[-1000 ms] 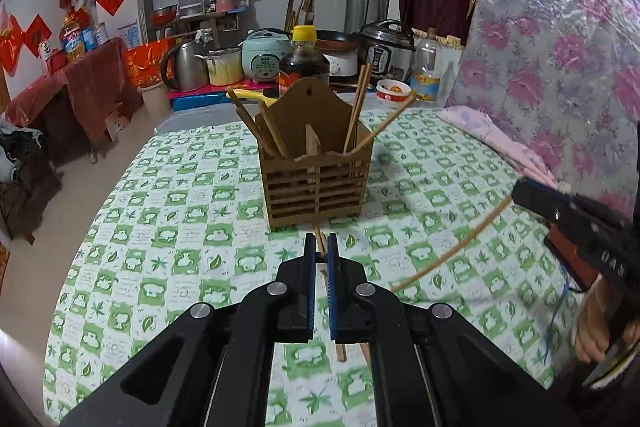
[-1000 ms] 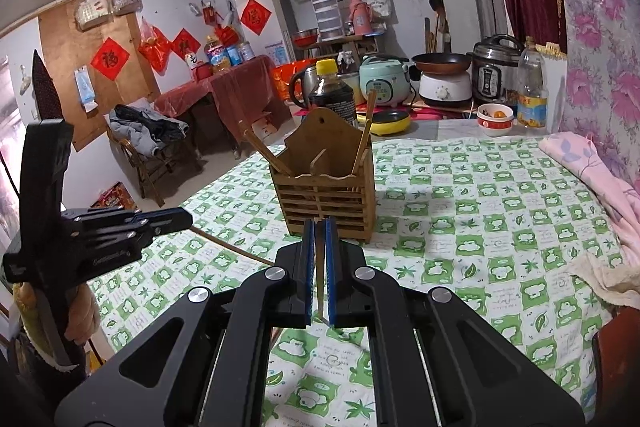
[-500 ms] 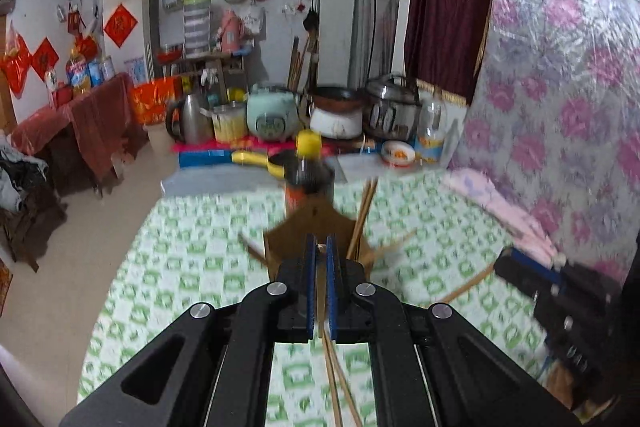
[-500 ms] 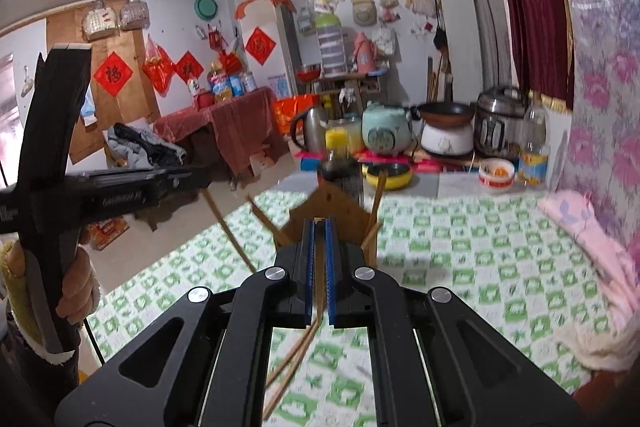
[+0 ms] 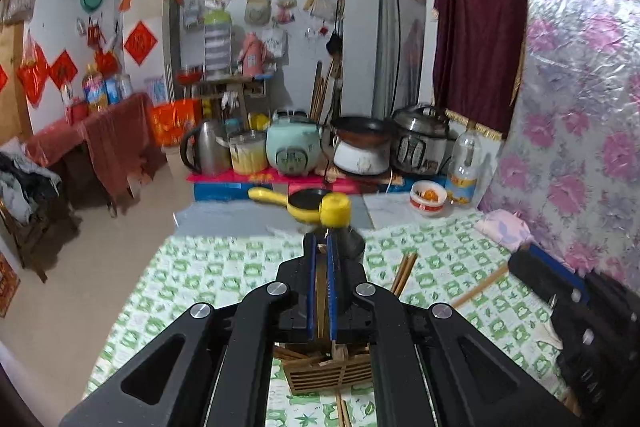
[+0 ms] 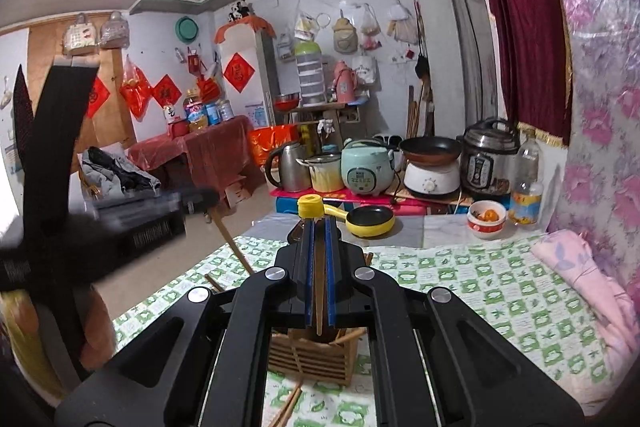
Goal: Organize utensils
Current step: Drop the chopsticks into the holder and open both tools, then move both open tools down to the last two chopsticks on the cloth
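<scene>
A slatted wooden utensil holder (image 5: 326, 373) stands on the green checked tablecloth, seen low between the arms of both wrist views (image 6: 308, 357). My left gripper (image 5: 320, 251) is shut on a wooden chopstick (image 5: 320, 301) that hangs down toward the holder. My right gripper (image 6: 319, 227) is shut on another chopstick (image 6: 319, 291) above the holder. Other chopsticks (image 5: 403, 273) stick out of the holder. The right gripper shows in the left wrist view (image 5: 560, 291); the left one shows blurred in the right wrist view (image 6: 132, 223).
A dark sauce bottle with a yellow cap (image 5: 335, 213) stands just behind the holder. Loose chopsticks (image 6: 286, 405) lie on the cloth in front of it. A pink cloth (image 6: 576, 267) lies at the right edge. Pots, cookers and a kettle (image 6: 288, 167) stand behind the table.
Both grippers have risen from table level with their chopsticks and now sit above the holder, chopsticks hanging down. The holder has dropped low in both views.
</scene>
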The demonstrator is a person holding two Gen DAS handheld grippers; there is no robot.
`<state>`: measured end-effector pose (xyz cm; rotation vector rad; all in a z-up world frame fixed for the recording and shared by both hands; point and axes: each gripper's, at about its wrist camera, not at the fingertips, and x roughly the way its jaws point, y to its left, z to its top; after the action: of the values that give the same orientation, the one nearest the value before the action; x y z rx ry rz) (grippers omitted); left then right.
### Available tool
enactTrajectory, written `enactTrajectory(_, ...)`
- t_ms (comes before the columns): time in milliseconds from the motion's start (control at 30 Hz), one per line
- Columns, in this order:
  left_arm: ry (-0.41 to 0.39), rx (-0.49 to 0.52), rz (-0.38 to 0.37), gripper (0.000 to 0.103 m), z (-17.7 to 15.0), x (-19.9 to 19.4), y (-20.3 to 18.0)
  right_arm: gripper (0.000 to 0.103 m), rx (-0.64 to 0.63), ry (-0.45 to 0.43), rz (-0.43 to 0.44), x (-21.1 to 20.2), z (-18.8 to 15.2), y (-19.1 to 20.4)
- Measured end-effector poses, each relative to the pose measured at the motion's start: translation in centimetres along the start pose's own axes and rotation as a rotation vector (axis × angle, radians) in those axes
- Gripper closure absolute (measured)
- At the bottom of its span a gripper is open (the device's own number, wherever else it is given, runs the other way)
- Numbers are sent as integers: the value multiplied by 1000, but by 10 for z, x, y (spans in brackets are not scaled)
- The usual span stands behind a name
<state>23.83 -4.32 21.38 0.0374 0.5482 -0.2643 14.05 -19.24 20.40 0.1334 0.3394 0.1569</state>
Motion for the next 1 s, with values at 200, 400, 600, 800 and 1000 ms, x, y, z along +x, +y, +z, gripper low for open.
enactTrajectory(200,86,-59,-40,61,-31,33,16,85,18,154,-4,53,-27,-7)
enactTrajectory(400,17,-66,13,20,-45,15,23,76,60,116,-8,30,-32,-24)
enactTrajectory(600,-22,-70,52,7,-57,-12,23,43,70,56,-11,-8,-38,-22)
enactTrajectory(800,9,-55,95,6,-92,-28,23,20,123,44,-35,-40,-63,-36)
enactTrajectory(1000,123,-96,98,6,-152,-23,37,15,192,150,-59,-41,-116,-62)
